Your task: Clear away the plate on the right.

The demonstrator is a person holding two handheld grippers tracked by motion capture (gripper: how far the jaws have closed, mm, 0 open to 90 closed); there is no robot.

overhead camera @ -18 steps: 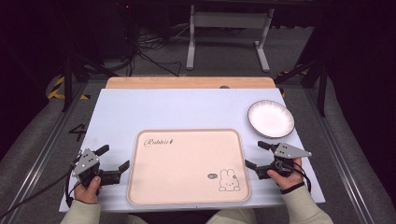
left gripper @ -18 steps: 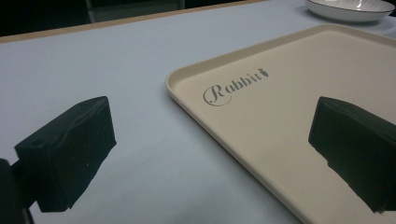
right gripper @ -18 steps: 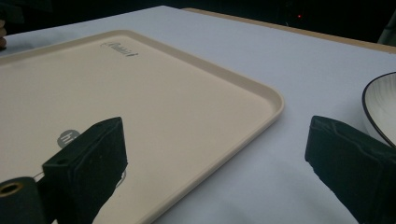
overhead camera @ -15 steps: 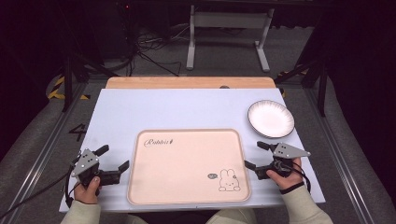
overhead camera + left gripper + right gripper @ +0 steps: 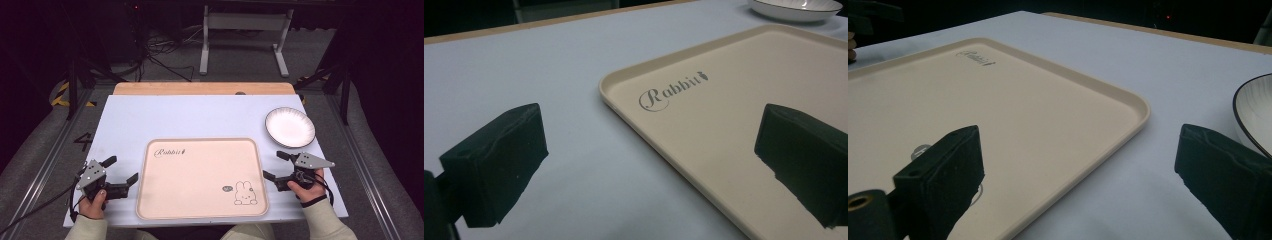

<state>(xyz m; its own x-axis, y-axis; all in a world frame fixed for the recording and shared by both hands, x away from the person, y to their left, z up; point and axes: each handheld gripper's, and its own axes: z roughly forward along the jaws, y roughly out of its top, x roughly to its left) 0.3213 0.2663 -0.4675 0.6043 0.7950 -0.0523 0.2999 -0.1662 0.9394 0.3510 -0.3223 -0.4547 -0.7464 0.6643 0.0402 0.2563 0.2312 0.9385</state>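
Note:
A cream tray (image 5: 200, 175) with "Rabbit" lettering and a small rabbit drawing lies flat and empty at the middle front of the white table (image 5: 190, 117). My left gripper (image 5: 121, 169) rests on the table just off the tray's left edge, open, jaws pointing at the tray. In the left gripper view the open gripper (image 5: 649, 160) straddles the tray's rim (image 5: 624, 107), with nothing between the jaws. My right gripper (image 5: 273, 165) sits at the tray's right edge, open and empty. In the right gripper view the gripper (image 5: 1080, 170) spans the tray's corner (image 5: 1140, 107).
A white plate (image 5: 290, 127) with a dark rim stands on the table at the back right, just beyond my right gripper; its edge shows as the plate (image 5: 1255, 115) and the plate (image 5: 794, 7). A wooden strip (image 5: 200, 88) borders the table's far edge.

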